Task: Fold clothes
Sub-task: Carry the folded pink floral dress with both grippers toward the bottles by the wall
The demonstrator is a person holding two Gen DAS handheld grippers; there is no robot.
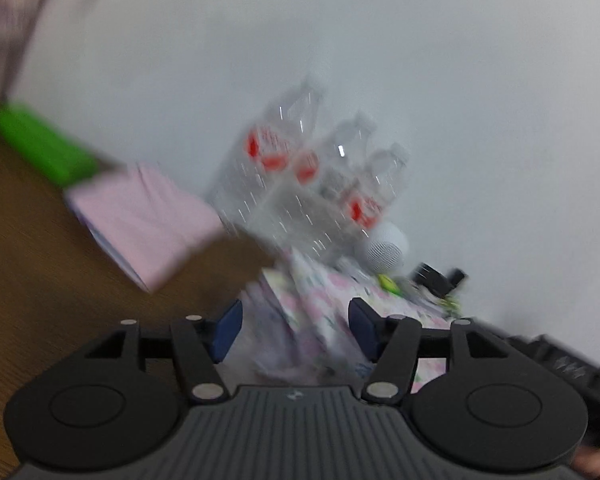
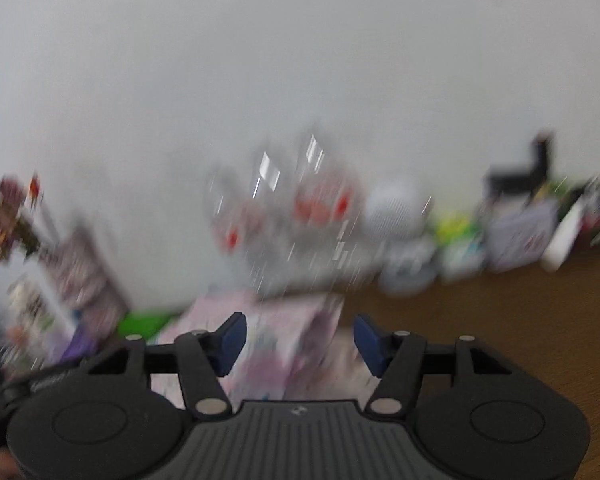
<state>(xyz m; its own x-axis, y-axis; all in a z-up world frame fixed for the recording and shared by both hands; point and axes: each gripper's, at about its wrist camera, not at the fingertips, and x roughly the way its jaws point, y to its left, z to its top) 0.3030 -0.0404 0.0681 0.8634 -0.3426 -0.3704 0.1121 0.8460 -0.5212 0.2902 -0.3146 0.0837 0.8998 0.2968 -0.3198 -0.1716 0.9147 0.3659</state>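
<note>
Both pictures are smeared with blur, so I cannot tell whether the clear bottles (image 1: 300, 176) with red labels by the white wall (image 1: 460, 80) hold anything. Only my left view shows the folded pink cloth (image 1: 148, 216) on the brown tabletop (image 1: 28, 280) beside a green block (image 1: 40, 144), while my left gripper (image 1: 296, 330) has its fingers apart over the floral garment (image 1: 320, 320). Only my right view shows the cluttered boxes (image 2: 520, 236) along the wall, with my right gripper (image 2: 300, 344) spread wide above the same pale floral cloth
</note>
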